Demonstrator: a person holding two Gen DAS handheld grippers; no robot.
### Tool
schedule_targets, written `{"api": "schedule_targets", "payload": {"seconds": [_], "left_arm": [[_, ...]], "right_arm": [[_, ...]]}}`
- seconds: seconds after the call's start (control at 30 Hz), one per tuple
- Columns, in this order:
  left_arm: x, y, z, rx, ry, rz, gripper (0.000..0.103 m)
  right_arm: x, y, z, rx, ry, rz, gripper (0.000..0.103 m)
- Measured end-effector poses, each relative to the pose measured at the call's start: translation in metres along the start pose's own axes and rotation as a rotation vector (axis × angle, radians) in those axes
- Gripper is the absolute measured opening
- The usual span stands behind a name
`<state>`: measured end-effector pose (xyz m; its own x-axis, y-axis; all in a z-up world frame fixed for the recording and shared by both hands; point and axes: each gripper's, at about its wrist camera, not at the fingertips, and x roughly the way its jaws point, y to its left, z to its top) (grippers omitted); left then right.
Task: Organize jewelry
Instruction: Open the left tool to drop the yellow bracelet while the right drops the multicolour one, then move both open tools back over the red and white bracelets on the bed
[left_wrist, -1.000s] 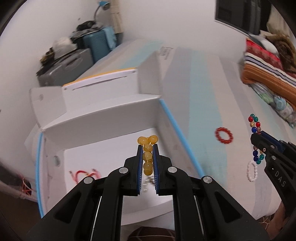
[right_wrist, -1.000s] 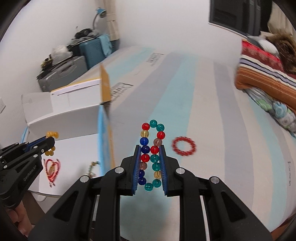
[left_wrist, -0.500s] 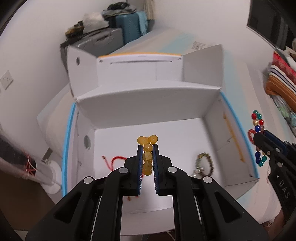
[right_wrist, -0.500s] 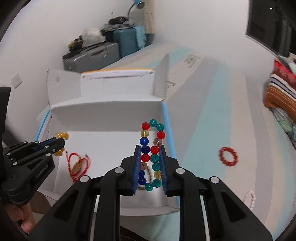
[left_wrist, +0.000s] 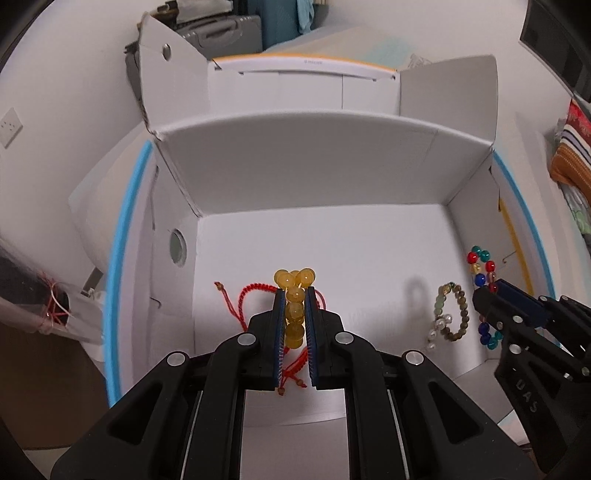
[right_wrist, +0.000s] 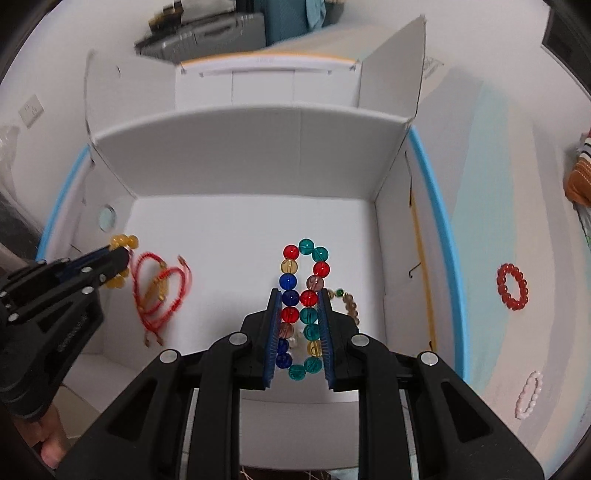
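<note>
Left gripper (left_wrist: 294, 314) clamps yellow bead bracelet (left_wrist: 294, 291), poised over white box (left_wrist: 314, 177); red cord bracelet (left_wrist: 245, 299) on box floor beneath its tips. Right gripper (right_wrist: 299, 325) pinches multicolour bead bracelet (right_wrist: 303, 288) above box; brownish bead bracelet (left_wrist: 452, 314) under it. Red bead bracelet (right_wrist: 512, 286), pale bracelet (right_wrist: 529, 395) outside box, right of right gripper.

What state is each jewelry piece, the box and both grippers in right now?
Yellow bead bracelet: clamped in left gripper.
Multicolored bead bracelet: clamped in right gripper.
White box: open, flaps up.
Red cord bracelet: lying in box.
Red bead bracelet: outside on bedsheet.
</note>
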<state>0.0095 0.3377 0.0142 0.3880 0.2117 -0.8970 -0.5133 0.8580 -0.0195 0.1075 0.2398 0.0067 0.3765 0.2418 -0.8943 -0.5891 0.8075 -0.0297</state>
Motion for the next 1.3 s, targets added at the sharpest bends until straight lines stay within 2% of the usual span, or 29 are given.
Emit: {"api": "schedule_targets", "payload": {"seconds": [0.1, 0.43, 0.5, 0.57, 0.7, 0.87, 0.93, 1.03, 1.17, 1.3], "left_arm": [[0.006, 0.001, -0.002, 0.001, 0.018, -0.012, 0.009], [0.004, 0.002, -0.005, -0.006, 0.010, 0.043, 0.014], [0.002, 0.002, -0.006, -0.012, 0.007, 0.055, 0.029], [-0.001, 0.004, -0.006, -0.022, -0.008, 0.066, 0.044], [-0.009, 0.008, -0.004, -0.040, -0.030, 0.078, 0.060], [-0.018, 0.011, -0.003, -0.058, -0.059, 0.090, 0.079], [-0.021, 0.011, -0.003, -0.062, -0.071, 0.104, 0.087], [-0.028, 0.011, -0.003, -0.074, -0.093, 0.109, 0.091], [-0.036, 0.006, -0.003, -0.071, -0.126, 0.122, 0.097], [-0.043, 0.002, -0.002, -0.070, -0.135, 0.106, 0.097]], "right_arm": [[0.008, 0.002, -0.002, -0.010, 0.016, -0.011, 0.018], [0.012, 0.004, -0.007, -0.008, 0.006, -0.005, 0.021], [0.010, 0.003, -0.004, -0.012, 0.001, 0.000, 0.027], [0.005, 0.003, -0.003, -0.010, -0.013, 0.007, 0.039], [-0.006, 0.000, -0.001, -0.007, -0.038, 0.010, 0.052], [-0.021, -0.008, 0.000, 0.010, -0.080, -0.005, 0.077], [-0.027, -0.011, 0.000, 0.013, -0.094, -0.005, 0.082], [-0.035, -0.015, -0.001, 0.018, -0.113, -0.013, 0.090], [-0.039, -0.018, -0.002, 0.023, -0.127, -0.027, 0.094], [-0.044, -0.023, -0.004, 0.030, -0.133, -0.035, 0.094]]}}
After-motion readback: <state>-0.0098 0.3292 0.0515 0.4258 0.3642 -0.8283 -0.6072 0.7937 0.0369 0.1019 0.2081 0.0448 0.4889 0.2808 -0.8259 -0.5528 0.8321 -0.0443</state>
